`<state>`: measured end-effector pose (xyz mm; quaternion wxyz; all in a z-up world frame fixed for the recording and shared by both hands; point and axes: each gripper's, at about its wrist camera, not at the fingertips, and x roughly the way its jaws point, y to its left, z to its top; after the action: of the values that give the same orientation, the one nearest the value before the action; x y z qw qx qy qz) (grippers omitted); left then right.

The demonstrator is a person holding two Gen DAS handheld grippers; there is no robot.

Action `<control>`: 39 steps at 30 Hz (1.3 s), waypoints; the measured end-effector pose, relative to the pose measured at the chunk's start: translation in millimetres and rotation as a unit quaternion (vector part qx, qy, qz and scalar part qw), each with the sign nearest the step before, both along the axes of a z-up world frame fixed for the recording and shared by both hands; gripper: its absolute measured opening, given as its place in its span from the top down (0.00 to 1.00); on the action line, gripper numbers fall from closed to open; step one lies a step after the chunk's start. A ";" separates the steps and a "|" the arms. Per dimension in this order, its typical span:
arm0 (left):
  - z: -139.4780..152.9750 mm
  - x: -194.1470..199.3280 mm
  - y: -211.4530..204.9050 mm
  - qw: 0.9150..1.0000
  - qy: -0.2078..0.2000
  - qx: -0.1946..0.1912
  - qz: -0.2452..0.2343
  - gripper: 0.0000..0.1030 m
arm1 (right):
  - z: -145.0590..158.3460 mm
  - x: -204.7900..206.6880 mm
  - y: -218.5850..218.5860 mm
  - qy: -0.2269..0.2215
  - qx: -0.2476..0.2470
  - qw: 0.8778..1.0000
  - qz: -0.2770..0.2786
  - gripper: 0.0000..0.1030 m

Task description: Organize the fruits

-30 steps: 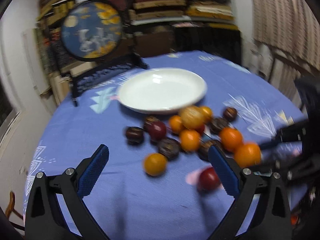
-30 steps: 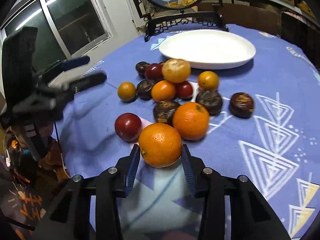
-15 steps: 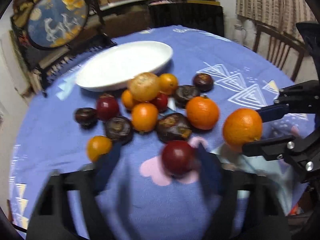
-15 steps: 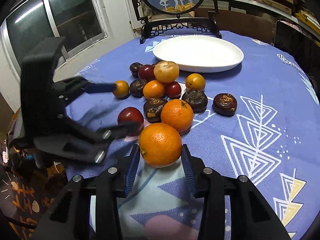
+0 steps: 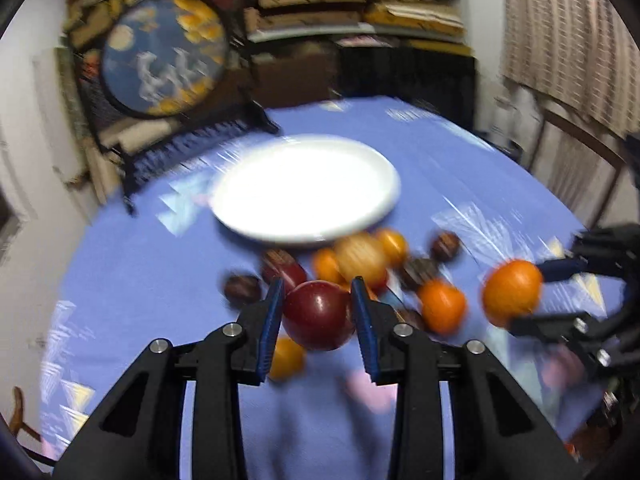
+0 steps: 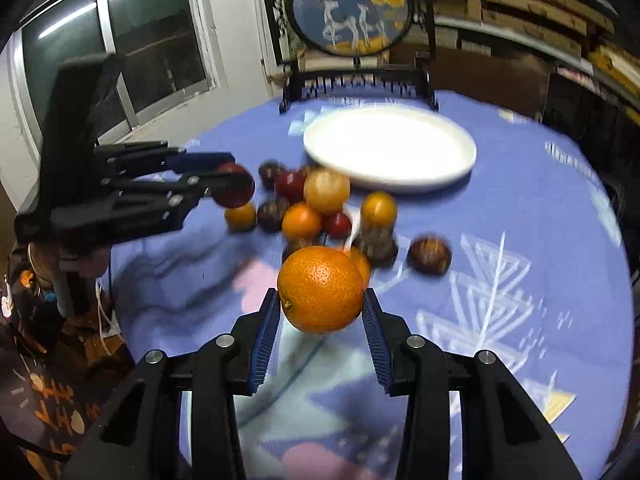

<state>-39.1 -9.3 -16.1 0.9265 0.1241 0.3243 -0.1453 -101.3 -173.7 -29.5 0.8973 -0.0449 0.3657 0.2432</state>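
My left gripper (image 5: 318,312) is shut on a dark red apple (image 5: 318,316) and holds it above the blue tablecloth; it also shows in the right wrist view (image 6: 234,186). My right gripper (image 6: 320,312) is shut on a large orange (image 6: 320,290), lifted off the cloth; that orange shows at the right of the left wrist view (image 5: 512,292). A white plate (image 5: 306,190) lies empty beyond a cluster of several oranges, red fruits and dark brown fruits (image 6: 316,208).
A round blue painted screen on a black stand (image 6: 348,8) stands behind the plate (image 6: 390,148). The round table's blue cloth (image 6: 540,220) ends at the edges on both sides. A window is at the left, shelves at the back right.
My left gripper has closed on the dark red apple and lifted it. My right gripper has lifted the orange off the cloth. Both views are blurred by motion.
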 end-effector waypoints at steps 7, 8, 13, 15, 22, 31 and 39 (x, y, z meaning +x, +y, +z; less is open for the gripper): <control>32.6 60.3 -8.5 0.997 -0.045 0.021 0.066 0.67 | 46.0 47.7 2.9 -0.060 0.007 0.998 -0.017 0.59; 34.3 72.1 -11.1 0.995 -0.048 0.024 0.078 0.67 | 49.5 56.5 2.8 -0.062 0.008 0.998 -0.021 0.59; 28.0 112.0 -16.8 0.994 -0.044 0.035 0.099 0.68 | 55.1 106.2 1.4 -0.059 0.019 0.997 -0.044 0.59; 25.1 123.6 -19.6 0.994 -0.041 0.039 0.097 0.68 | 50.8 127.9 2.1 -0.048 0.021 0.997 -0.049 0.59; 8.4 154.8 -25.5 0.994 -0.019 0.056 0.090 0.68 | 25.3 178.5 5.8 -0.013 0.022 0.998 -0.059 0.59; -26.6 177.0 -23.2 0.993 0.021 0.067 0.096 0.47 | -3.2 218.8 5.4 0.010 0.023 0.996 -0.080 0.53; -22.1 161.1 -8.4 0.993 0.021 0.055 0.101 0.36 | 15.9 179.3 -18.5 -0.039 0.007 0.995 -0.088 0.31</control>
<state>122.0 -17.7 -38.3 0.9209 0.1388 0.3625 -0.0356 78.0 -192.1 -13.6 0.9292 -0.0157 0.3308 0.1643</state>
